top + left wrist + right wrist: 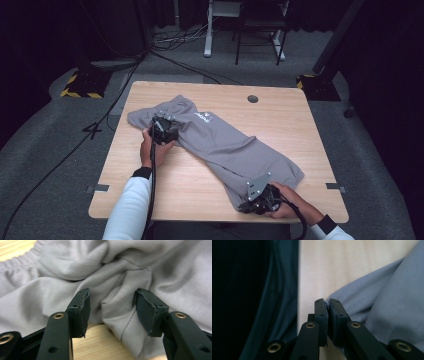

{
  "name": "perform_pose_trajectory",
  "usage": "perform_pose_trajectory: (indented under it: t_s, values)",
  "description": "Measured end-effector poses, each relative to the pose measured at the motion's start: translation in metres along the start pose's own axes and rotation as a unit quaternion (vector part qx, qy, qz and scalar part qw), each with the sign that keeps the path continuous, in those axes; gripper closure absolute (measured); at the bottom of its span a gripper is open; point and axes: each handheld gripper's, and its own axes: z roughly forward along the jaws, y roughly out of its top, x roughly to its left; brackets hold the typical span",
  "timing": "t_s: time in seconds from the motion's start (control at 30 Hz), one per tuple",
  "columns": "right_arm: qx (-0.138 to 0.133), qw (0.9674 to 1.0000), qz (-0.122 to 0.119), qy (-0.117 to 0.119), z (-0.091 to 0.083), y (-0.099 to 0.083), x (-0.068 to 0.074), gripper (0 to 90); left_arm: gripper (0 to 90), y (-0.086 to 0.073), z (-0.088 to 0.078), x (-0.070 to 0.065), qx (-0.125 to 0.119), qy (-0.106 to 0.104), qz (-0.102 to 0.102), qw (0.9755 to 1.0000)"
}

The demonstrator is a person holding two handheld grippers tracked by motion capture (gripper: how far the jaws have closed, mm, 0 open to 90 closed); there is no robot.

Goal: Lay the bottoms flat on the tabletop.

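Note:
A pair of grey trousers (pixel 220 142) lies slantwise across the wooden table (pixel 190 190), with the waistband at the far left and the leg ends at the near right. My left gripper (pixel 163 126) rests at the waist end. In the left gripper view its jaws (pixel 112 300) stand apart around a raised fold of the grey cloth (pixel 117 312), and the left pad is clear of it. My right gripper (pixel 246 205) is at the table's near right edge. In the right gripper view it (pixel 328 302) is shut on the corner of the trouser leg (pixel 387 307).
A round cable hole (pixel 252 98) sits in the table's far right part. Grey carpet surrounds the table, with cables (pixel 60 160) on the left, yellow-and-black stand bases (pixel 82 85) behind, and white desk legs (pixel 209 35) at the back.

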Motion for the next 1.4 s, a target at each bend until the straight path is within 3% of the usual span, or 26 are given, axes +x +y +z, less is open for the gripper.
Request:
perform_pose_trajectory:
  t_s: [0.13,0.2,0.27,0.3,0.33,0.37,0.4,0.43,0.5,0.53,0.57,0.6,0.63,0.7,0.77,0.8,0.87,0.9,0.97,1.03,1.13,1.2,1.27,1.33,1.4]
  values:
    - [0.018,0.9991,-0.019,0.034,-0.004,-0.003,0.006,84.4,42.2,0.005,0.001,0.005,0.003,0.014,-0.011,0.9998]
    - [0.018,0.9991,-0.025,0.030,-0.007,-0.002,0.007,82.3,41.9,0.007,0.000,0.006,-0.007,0.004,-0.022,0.9997]
    - [0.000,0.9996,-0.022,0.020,-0.013,0.001,0.006,77.8,40.5,0.006,-0.003,0.002,-0.021,-0.029,-0.013,0.9993]
    - [-0.013,0.9997,-0.020,0.001,-0.015,0.003,0.004,68.6,40.1,0.004,-0.005,-0.001,-0.027,-0.034,-0.001,0.9991]
    - [-0.028,0.9994,-0.009,-0.017,-0.019,0.006,0.002,68.6,39.2,0.002,-0.009,-0.004,-0.032,-0.041,0.011,0.9986]
    - [-0.047,0.9985,-0.002,-0.027,-0.023,0.007,-0.002,65.8,37.0,-0.001,-0.014,-0.006,-0.046,-0.054,0.014,0.9974]
    - [-0.062,0.9966,0.005,-0.054,-0.025,0.009,-0.005,57.2,35.4,-0.006,-0.020,-0.007,-0.059,-0.070,0.012,0.9957]
    - [-0.067,0.9930,0.022,-0.095,-0.027,0.012,-0.011,56.7,33.6,-0.011,-0.026,-0.009,-0.071,-0.085,0.011,0.9938]
    - [-0.079,0.9853,0.045,-0.144,-0.031,0.014,-0.027,51.8,31.0,-0.022,-0.037,-0.012,-0.082,-0.107,0.017,0.9907]
    - [-0.089,0.9788,0.063,-0.173,-0.033,0.015,-0.038,49.4,29.1,-0.030,-0.043,-0.014,-0.085,-0.113,0.028,0.9895]
    - [-0.094,0.9696,0.091,-0.207,-0.035,0.015,-0.053,49.0,28.2,-0.035,-0.046,-0.016,-0.086,-0.116,0.033,0.9890]
    - [-0.095,0.9654,0.097,-0.223,-0.037,0.014,-0.061,48.9,27.8,-0.041,-0.051,-0.018,-0.085,-0.119,0.042,0.9883]
    - [-0.100,0.9591,0.111,-0.241,-0.040,0.012,-0.074,48.7,27.6,-0.048,-0.054,-0.020,-0.088,-0.121,0.046,0.9877]
    - [-0.082,0.9477,0.152,-0.268,-0.043,0.006,-0.101,50.5,27.7,-0.062,-0.059,-0.021,-0.087,-0.134,0.047,0.9860]
    - [-0.072,0.9354,0.179,-0.296,-0.045,-0.003,-0.121,53.1,27.6,-0.070,-0.062,-0.021,-0.080,-0.131,0.059,0.9864]
    - [-0.068,0.9334,0.194,-0.294,-0.045,-0.008,-0.129,53.6,27.7,-0.072,-0.062,-0.021,-0.080,-0.134,0.061,0.9859]
    - [-0.058,0.9270,0.213,-0.303,-0.045,-0.017,-0.138,58.8,28.3,-0.074,-0.062,-0.019,-0.085,-0.117,0.062,0.9875]
    - [-0.046,0.9271,0.222,-0.298,-0.043,-0.021,-0.140,60.1,29.2,-0.074,-0.060,-0.017,-0.086,-0.115,0.054,0.9881]
    - [-0.027,0.9336,0.231,-0.272,-0.040,-0.026,-0.142,65.5,29.2,-0.070,-0.055,-0.013,-0.085,-0.120,0.026,0.9888]
    - [-0.007,0.9390,0.227,-0.258,-0.037,-0.029,-0.141,71.1,29.1,-0.064,-0.051,-0.013,-0.083,-0.123,0.020,0.9887]
    - [-0.024,0.9481,0.231,-0.218,-0.038,-0.033,-0.135,77.4,29.4,-0.052,-0.047,-0.021,-0.086,-0.122,0.023,0.9885]
    - [-0.023,0.9553,0.209,-0.207,-0.037,-0.033,-0.125,82.1,29.4,-0.042,-0.043,-0.031,-0.098,-0.142,0.013,0.9849]
    - [-0.023,0.9596,0.201,-0.195,-0.034,-0.032,-0.114,83.5,29.3,-0.033,-0.040,-0.045,-0.096,-0.147,0.024,0.9842]
    - [-0.018,0.9670,0.182,-0.178,-0.031,-0.029,-0.100,84.1,28.9,-0.024,-0.035,-0.061,-0.095,-0.150,0.046,0.9830]
    - [-0.013,0.9721,0.167,-0.164,-0.028,-0.026,-0.086,84.1,28.9,-0.016,-0.032,-0.075,-0.095,-0.152,0.064,0.9818]
